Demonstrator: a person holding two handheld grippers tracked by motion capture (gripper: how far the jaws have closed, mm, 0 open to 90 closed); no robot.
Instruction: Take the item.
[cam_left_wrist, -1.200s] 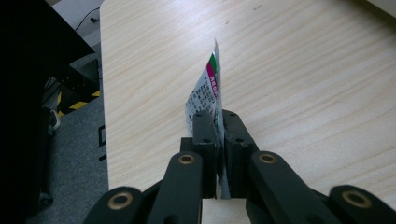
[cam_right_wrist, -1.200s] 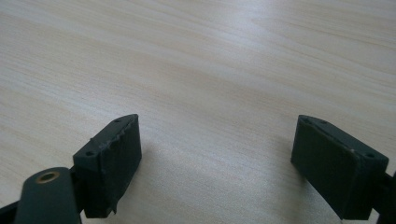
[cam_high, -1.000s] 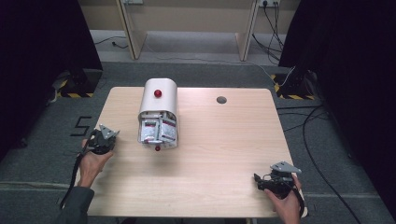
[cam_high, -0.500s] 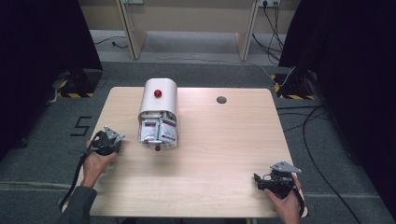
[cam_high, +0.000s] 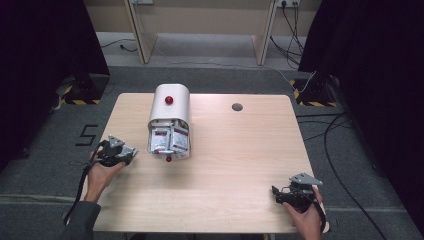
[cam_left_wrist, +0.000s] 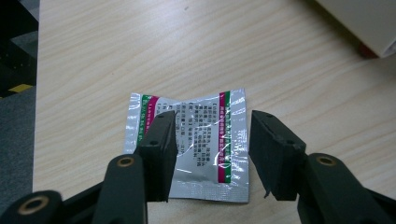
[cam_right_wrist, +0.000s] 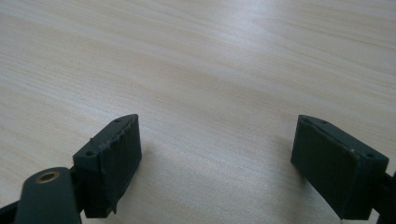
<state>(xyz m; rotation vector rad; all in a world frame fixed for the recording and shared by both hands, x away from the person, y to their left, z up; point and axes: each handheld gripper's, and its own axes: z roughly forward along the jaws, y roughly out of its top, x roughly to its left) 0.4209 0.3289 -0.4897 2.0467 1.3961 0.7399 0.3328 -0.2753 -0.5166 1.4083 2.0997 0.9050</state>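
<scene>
Your table (cam_high: 235, 165) is a pale wood top, with a small dark round hole (cam_high: 237, 107) near its far edge, right of centre. The biggest thing on it is the white round-topped dispenser (cam_high: 170, 112), lying near the far-left part of the top with a red knob (cam_high: 169, 100) on its upper face. Its open end faces you and is packed with silver sachets (cam_high: 169, 139); a second small red part (cam_high: 168, 159) shows just below that opening.

Your left gripper (cam_high: 116, 153) sits near the table's left edge, just left of the dispenser's open end, with your left hand (cam_high: 100, 172) under it. Your right gripper (cam_high: 294, 194) is held near the near-right corner in your right hand (cam_high: 305, 216), well apart from everything else.

In the left gripper view, one silver sachet (cam_left_wrist: 196, 140) with red and green stripes and fine print lies flat on the wood near the left edge. Your left jaws stand apart over it, one to each side of its printed middle; you cannot tell whether they touch it. In the right gripper view, your jaws are spread wide above bare wood.
</scene>
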